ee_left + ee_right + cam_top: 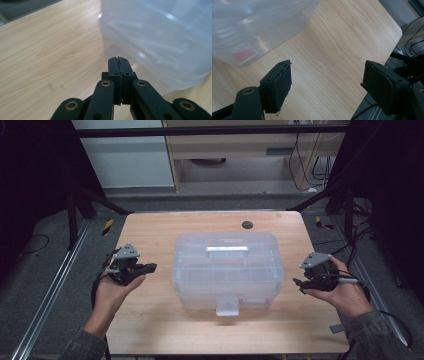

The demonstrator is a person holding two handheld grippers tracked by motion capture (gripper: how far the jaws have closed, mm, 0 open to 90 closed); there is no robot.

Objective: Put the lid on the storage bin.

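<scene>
Holding both tools low at the near half of the wooden table (150, 227), I am flanking a translucent plastic storage box (227, 270) that is sitting closed at the table's centre. My left hand (112, 292) is keeping the left gripper (150, 267) just beside the box's left wall, apart from it, jaws pressed fully together with nothing between them; in the left gripper view the closed tips (118, 63) are pointing at the box (160, 37) over bare wood. My right hand (345, 292) is carrying the right gripper (300, 284) at the table's right edge, jaws spread wide and empty; its own view is showing the box's rounded corner (249, 27) well off to one side and the table's corner beyond. A latch tab (227, 307) is projecting from the box's near face. Clear wood is lying on both sides of the box, narrower on the right. Farther back, a small dark round mark (247, 224) is sitting near the far edge, behind the box. Beyond that, cables (310, 155) are hanging by a cabinet.
</scene>
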